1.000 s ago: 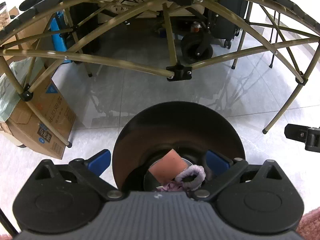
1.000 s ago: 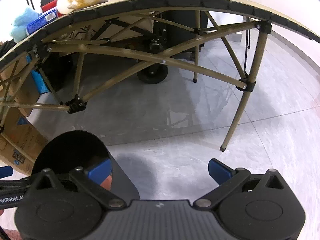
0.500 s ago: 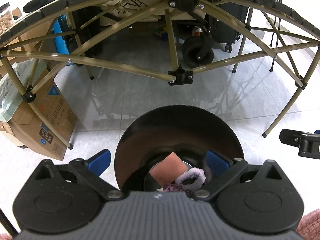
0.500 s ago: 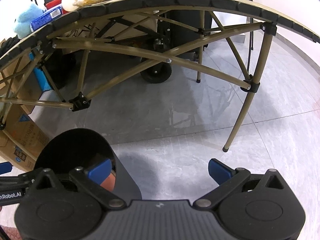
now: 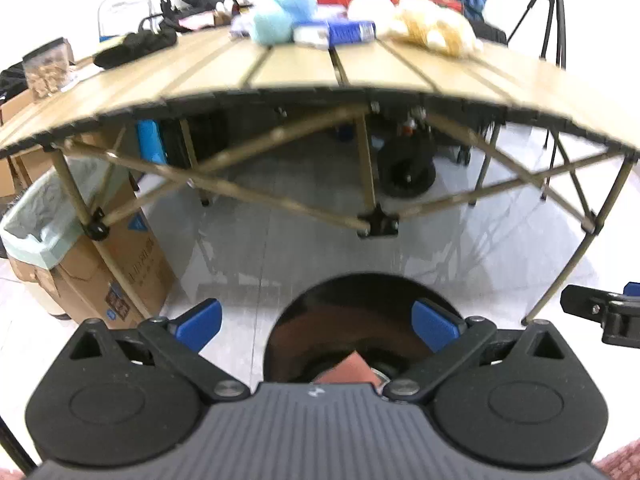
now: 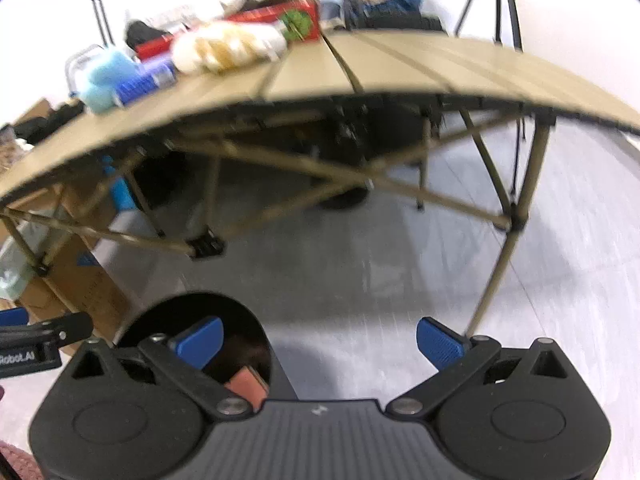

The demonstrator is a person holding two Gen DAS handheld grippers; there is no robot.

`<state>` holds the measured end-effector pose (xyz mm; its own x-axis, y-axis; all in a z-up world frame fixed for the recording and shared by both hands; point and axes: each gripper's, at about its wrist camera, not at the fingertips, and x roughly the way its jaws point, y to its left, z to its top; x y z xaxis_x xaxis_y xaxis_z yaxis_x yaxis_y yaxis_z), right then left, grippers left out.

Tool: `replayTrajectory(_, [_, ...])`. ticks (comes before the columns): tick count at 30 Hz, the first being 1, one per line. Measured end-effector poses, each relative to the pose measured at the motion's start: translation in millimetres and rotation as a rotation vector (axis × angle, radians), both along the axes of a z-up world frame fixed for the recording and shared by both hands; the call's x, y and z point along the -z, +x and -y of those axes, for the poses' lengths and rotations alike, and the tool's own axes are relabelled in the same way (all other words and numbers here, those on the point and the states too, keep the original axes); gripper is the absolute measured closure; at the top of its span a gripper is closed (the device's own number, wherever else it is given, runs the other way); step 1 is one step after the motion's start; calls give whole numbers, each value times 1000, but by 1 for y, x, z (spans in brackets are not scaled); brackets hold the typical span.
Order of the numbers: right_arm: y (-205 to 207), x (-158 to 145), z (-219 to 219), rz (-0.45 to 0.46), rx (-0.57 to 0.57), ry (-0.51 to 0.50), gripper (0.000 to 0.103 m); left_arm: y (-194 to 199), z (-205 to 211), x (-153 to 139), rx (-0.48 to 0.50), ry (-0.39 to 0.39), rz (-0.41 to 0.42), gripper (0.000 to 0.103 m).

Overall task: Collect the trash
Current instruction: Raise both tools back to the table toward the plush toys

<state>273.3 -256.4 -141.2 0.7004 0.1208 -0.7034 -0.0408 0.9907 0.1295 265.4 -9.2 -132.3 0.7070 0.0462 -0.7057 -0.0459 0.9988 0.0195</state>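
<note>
Both grippers' fingers [image 5: 198, 317] spread apart; only the left view shows the lined cardboard box [image 5: 80, 264].

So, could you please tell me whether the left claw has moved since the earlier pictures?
Yes. The left claw has risen: the folding table, earlier seen only from beneath, now shows its slatted top, and the black bin sits lower in the left wrist view.

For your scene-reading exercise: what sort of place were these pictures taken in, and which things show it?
Probably an indoor workroom or storage space, not a lived-in home: a folding slatted camp table piled with soft toys, cardboard boxes on a grey tiled floor, and tripods by the wall.
</note>
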Motion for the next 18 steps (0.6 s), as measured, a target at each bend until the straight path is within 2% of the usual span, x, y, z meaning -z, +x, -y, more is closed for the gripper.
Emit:
replayTrajectory(9, [-15,-47,-8,199,-84,43,0,-17,-10,-40,-23,28,171,0])
replayTrajectory(18, [-9,-85,-27,357,-158,39,0,-15,-12,-73,-44,50,321,0])
